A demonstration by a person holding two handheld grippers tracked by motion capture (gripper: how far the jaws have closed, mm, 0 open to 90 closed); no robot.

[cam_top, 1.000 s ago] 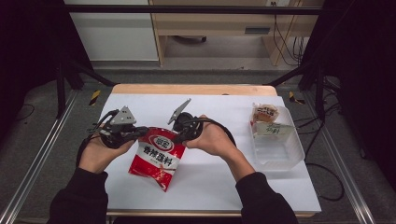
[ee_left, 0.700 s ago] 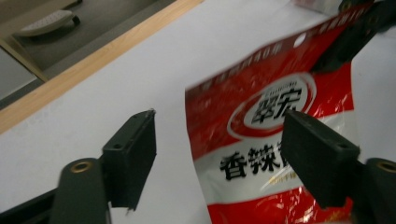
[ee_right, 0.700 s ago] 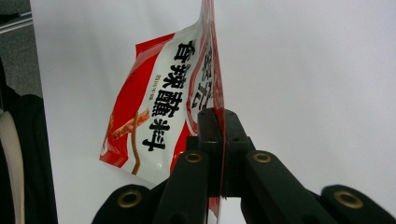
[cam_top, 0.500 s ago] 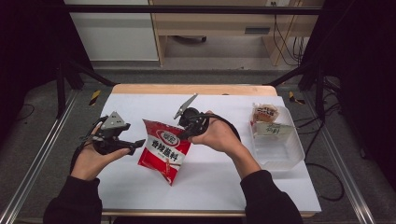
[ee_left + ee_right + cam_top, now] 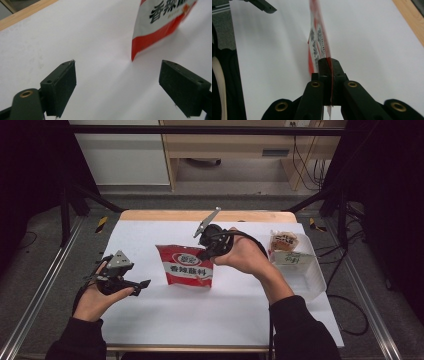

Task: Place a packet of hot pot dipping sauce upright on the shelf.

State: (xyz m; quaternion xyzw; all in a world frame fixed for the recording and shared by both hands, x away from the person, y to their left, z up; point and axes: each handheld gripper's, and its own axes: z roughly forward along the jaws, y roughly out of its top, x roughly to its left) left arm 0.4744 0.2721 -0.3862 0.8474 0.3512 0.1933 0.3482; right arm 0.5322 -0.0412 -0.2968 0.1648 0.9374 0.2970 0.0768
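Note:
A red and white snack bag (image 5: 185, 265) hangs just over the white table (image 5: 200, 320), lower edge near the surface. My right gripper (image 5: 204, 254) is shut on the bag's upper right corner. In the right gripper view the black jaws (image 5: 329, 65) pinch the bag's edge (image 5: 318, 37), which runs away from the camera. My left gripper (image 5: 142, 284) sits low at the left of the table, apart from the bag. Its jaws (image 5: 117, 82) have just been opening and stand wide with nothing between them. The bag's lower corner (image 5: 160, 22) lies beyond them.
A clear plastic tub (image 5: 300, 275) stands at the table's right edge, with a packaged bun (image 5: 283, 241) and a flat packet (image 5: 292, 259) at its far end. A wooden strip (image 5: 165, 215) borders the far side. Bare white surface lies in front.
The left gripper let go of the bag, opened and sank to the left. The right gripper lifted the bag and carried it a little to the right.

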